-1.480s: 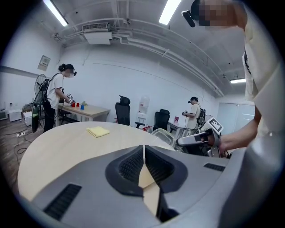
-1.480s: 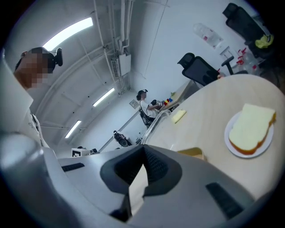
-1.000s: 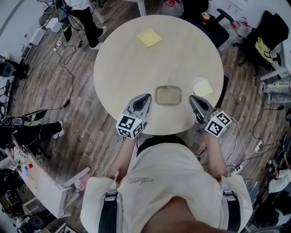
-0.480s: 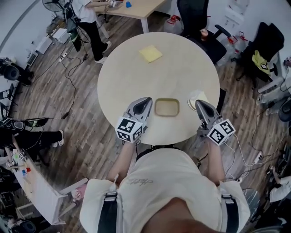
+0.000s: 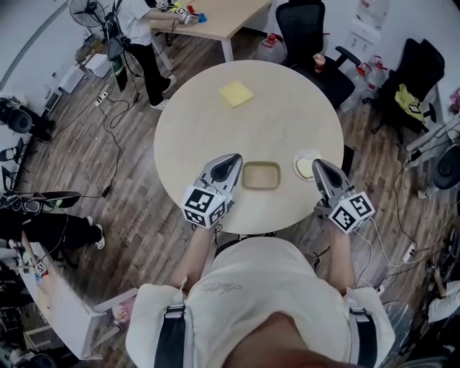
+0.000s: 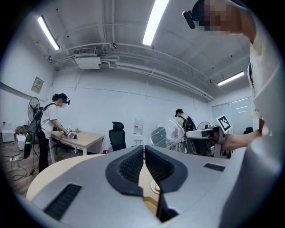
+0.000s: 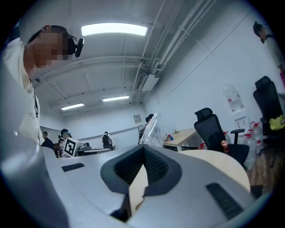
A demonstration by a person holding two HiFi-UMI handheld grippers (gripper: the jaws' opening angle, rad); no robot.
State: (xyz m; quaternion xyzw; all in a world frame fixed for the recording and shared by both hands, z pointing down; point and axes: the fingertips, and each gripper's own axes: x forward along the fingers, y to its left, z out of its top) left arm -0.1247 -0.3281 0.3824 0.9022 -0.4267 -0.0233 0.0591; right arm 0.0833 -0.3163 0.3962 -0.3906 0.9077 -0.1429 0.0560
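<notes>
Left gripper (image 5: 231, 159): jaws clenched pad to pad with nothing between them. It is held low over the near edge of the table, nose forward, just beside the left side of the clear container. The shell is smooth grey plastic and the pads are black and ribbed.

Right gripper (image 5: 317, 164): jaws likewise pressed together and empty. It mirrors the left at the right side, and its nose overlaps the near rim of the plate. In my judgement both are closed because neither carries anything.

Clear container (image 5: 261, 175): it sits on the table between the two grippers, near the near edge, apparently within reach of both. It is a rounded rectangle of glossy see-through plastic, and the tabletop shows tan through it.

Plate (image 5: 296, 164): small, round and white, lying flat just right of the container. It carries a pale bread slice (image 5: 306, 169).

Table (image 5: 244, 129): round, with a matt light wood-tone top.

Yellow square (image 5: 236, 93): flat and thin, well apart from the grippers on the far side of the table. I cannot tell whether it is cloth or paper.

Background: a black office chair (image 5: 305, 21) stands beyond the table. A person (image 5: 136, 25) stands at a light desk (image 5: 215, 11) on a dark plank floor (image 5: 108, 180) strewn with cables.
</notes>
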